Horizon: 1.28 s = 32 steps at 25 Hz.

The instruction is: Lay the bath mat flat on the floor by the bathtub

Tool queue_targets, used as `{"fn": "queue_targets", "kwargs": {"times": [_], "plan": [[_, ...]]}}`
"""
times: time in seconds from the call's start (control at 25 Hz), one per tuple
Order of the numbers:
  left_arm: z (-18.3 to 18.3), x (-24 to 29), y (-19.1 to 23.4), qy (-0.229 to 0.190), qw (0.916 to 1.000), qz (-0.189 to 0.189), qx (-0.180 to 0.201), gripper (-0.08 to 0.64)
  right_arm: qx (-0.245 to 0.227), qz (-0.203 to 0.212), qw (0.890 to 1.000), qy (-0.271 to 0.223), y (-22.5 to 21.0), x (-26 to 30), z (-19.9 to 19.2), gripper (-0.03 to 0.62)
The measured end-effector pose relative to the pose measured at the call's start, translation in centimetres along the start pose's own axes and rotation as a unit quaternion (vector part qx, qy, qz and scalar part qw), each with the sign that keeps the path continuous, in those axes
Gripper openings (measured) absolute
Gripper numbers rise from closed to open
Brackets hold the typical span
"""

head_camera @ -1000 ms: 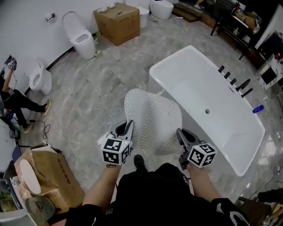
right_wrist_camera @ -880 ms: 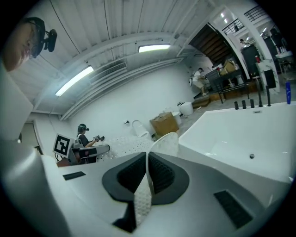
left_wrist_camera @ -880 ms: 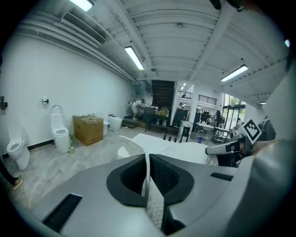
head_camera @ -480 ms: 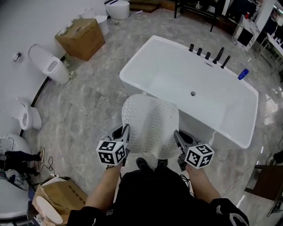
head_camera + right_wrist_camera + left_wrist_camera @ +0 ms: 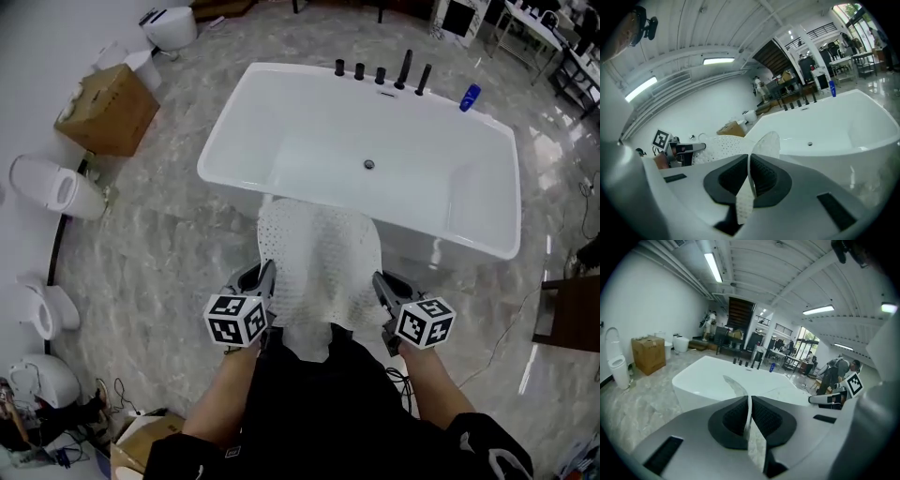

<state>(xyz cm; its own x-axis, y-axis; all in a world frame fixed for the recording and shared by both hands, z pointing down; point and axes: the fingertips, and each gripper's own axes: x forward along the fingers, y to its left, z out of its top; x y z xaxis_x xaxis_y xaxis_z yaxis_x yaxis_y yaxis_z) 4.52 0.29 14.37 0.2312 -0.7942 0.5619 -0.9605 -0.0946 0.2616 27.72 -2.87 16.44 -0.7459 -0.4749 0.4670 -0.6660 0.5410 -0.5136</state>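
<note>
A white dotted bath mat (image 5: 319, 258) hangs spread between my two grippers, in front of the near wall of a white bathtub (image 5: 281, 141). My left gripper (image 5: 265, 277) is shut on the mat's left edge; a thin strip of mat (image 5: 750, 423) shows pinched between its dark pads. On the mat's right edge my right gripper (image 5: 379, 282) is shut too, with the mat (image 5: 747, 176) clamped between its pads. The far end of the mat curls upward by the tub wall. Its near end droops over the person's legs.
Black taps (image 5: 380, 73) and a blue bottle (image 5: 469, 96) line the tub's far rim. A cardboard box (image 5: 105, 109) and toilets (image 5: 52, 185) stand on the left of the marble floor (image 5: 159, 253). A dark chair (image 5: 567, 309) and a cable lie at the right.
The view has swung so the tub now lies straight ahead. Both grippers have carried the mat toward the tub's near wall and a little lower, still holding it.
</note>
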Motion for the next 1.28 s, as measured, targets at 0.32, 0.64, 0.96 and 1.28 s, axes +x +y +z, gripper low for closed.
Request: {"fn": "queue_targets", "kwargs": {"times": [0.32,0.64,0.96,1.28], "plan": [[-1.0,0.3,4.9,0.03,0.9959,-0.077,0.035,0.021,0.021,-0.085,0.996,-0.012,2.8,3.1,-2.4,0.028],[-1.9,-3.2,13.1,0.049,0.9896,-0.115,0.072,0.021,0.088,-0.133,0.986,-0.043,9.1,6.2,-6.5,0.028],[-5.5,-5.4,14.8,0.077,0.9898,-0.118,0.021,0.021,0.119,-0.138,0.983,-0.025,12.6,6.2,-11.8,0.028],[-8.7,-5.9,11.5,0.093,0.9903,-0.103,0.016,0.021,0.119,-0.132,0.983,-0.037,12.4,3.8,-13.7,0.028]]}}
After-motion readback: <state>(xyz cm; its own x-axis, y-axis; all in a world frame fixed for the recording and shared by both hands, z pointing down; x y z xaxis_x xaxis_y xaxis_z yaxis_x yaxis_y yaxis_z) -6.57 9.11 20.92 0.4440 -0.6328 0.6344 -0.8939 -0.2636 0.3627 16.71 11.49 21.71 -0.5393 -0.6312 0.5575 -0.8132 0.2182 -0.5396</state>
